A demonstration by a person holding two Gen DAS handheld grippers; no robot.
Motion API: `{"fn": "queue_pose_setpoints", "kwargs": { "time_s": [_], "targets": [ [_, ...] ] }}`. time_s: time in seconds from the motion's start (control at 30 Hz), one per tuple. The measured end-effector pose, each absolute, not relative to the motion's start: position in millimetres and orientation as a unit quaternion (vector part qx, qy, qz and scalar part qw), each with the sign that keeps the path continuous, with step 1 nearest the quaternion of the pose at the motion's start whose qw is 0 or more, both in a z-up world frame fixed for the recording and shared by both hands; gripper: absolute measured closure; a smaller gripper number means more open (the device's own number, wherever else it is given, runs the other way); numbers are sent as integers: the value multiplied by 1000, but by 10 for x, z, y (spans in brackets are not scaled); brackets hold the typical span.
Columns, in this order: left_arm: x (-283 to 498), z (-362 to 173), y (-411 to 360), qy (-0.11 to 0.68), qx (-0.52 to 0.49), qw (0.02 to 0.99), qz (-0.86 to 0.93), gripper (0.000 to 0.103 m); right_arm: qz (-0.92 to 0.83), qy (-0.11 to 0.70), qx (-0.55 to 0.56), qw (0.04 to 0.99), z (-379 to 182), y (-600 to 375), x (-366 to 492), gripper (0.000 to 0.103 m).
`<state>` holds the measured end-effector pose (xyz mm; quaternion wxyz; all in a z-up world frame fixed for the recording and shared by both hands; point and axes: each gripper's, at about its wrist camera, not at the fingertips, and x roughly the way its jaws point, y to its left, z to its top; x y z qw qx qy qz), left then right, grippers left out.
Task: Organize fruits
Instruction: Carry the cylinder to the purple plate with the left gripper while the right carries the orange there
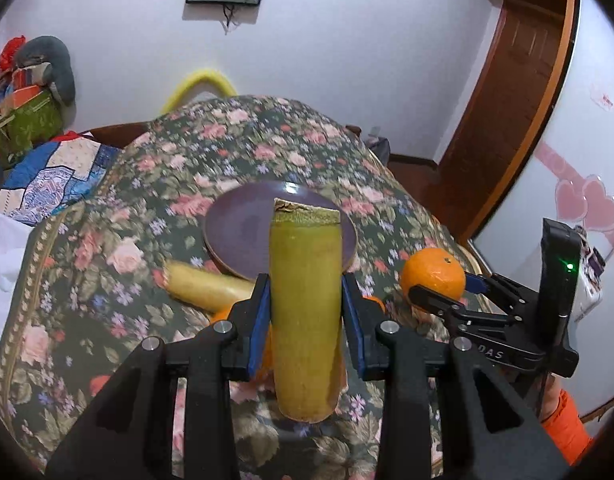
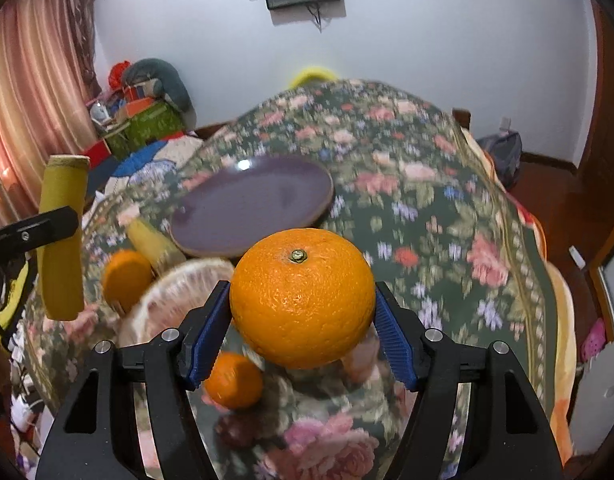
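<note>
A yellow-green cut stalk (image 1: 306, 312), upright, is clamped in the left gripper (image 1: 306, 312); a glossy orange (image 2: 303, 298) is pinched by the right gripper (image 2: 303, 320), both above the floral cloth (image 1: 107, 240) near the purple plate (image 2: 251, 204)

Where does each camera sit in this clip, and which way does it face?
Left wrist: on the left gripper, facing along its fingers at the clamped yellow-green stalk; right gripper and an orange sleeve show.
Right wrist: on the right gripper, facing the held orange.
Shared: purple plate, floral cloth, both held items.
</note>
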<state>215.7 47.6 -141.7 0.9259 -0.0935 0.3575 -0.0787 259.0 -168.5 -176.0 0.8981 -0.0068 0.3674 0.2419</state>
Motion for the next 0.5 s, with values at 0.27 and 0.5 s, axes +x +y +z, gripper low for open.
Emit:
{"fn": "queue_pose_setpoints", "kwargs": {
  "time_s": [0.27, 0.5],
  "targets": [
    [2382, -1306, 602, 339, -84, 935, -64, 69, 253, 327, -3, 911, -1470, -1549, 2810, 37],
    [2688, -1367, 646, 341, -80, 935, -61, 69, 255, 310, -16, 916, -1391, -1393, 3025, 37]
  ]
}}
